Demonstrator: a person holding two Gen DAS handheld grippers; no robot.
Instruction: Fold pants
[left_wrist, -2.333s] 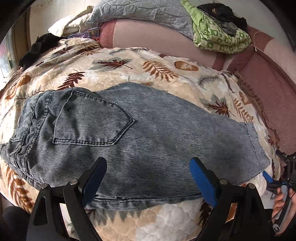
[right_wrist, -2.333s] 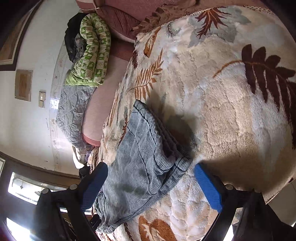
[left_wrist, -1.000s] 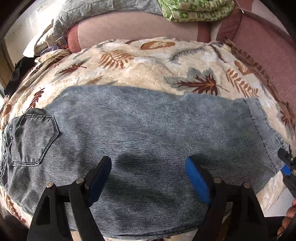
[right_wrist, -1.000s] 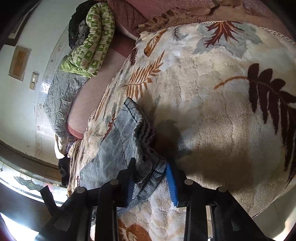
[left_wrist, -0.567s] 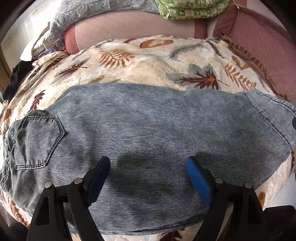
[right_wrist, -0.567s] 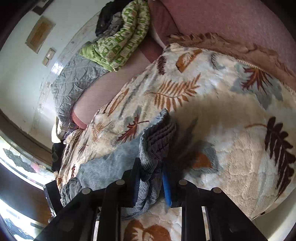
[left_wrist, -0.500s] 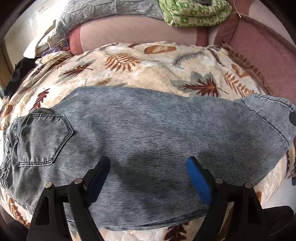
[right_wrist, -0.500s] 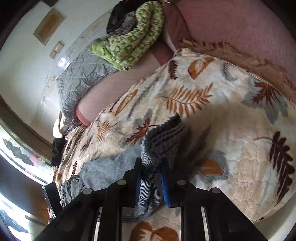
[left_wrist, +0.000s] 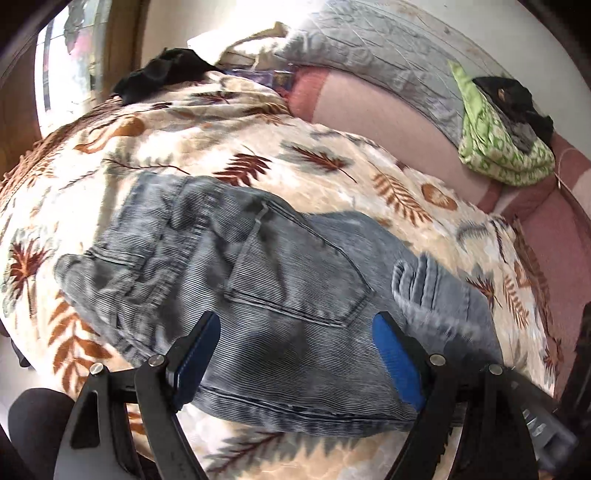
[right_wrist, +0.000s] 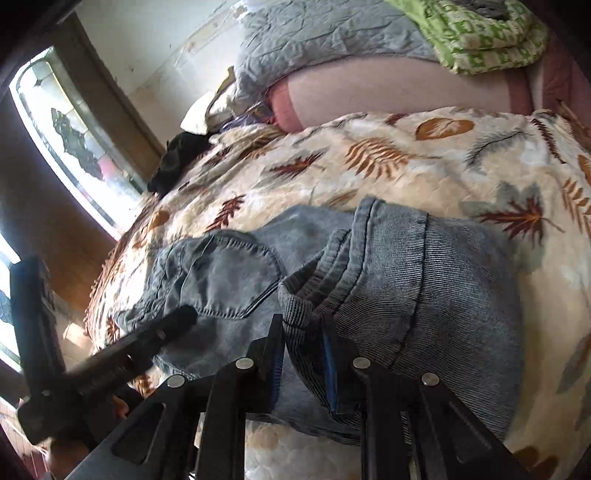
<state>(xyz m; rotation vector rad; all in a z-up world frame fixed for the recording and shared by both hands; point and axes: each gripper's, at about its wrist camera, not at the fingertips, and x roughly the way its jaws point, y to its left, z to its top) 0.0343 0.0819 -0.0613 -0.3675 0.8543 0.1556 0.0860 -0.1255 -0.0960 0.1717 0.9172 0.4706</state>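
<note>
Grey-blue jeans (left_wrist: 280, 295) lie on a leaf-patterned blanket (left_wrist: 221, 147), back pocket up, waistband to the left. My right gripper (right_wrist: 303, 332) is shut on the bunched leg hem (right_wrist: 295, 310) and holds the leg folded over, toward the back pocket (right_wrist: 236, 273). That folded leg end shows in the left wrist view (left_wrist: 428, 291), blurred. My left gripper (left_wrist: 291, 350) is open and empty, low over the jeans' near edge below the pocket. It also shows in the right wrist view (right_wrist: 110, 362).
A pink bolster (left_wrist: 388, 110), a grey quilt (left_wrist: 369, 55) and a green folded cloth (left_wrist: 502, 147) lie at the back. A black garment (left_wrist: 162, 74) sits at the back left by a window (right_wrist: 74, 147). The blanket's front edge (left_wrist: 258, 458) is close below my left gripper.
My right gripper closed on the leg hem, lifted it and carried it left over the jeans toward the pocket. My left gripper stayed open and shifted toward the waistband end.
</note>
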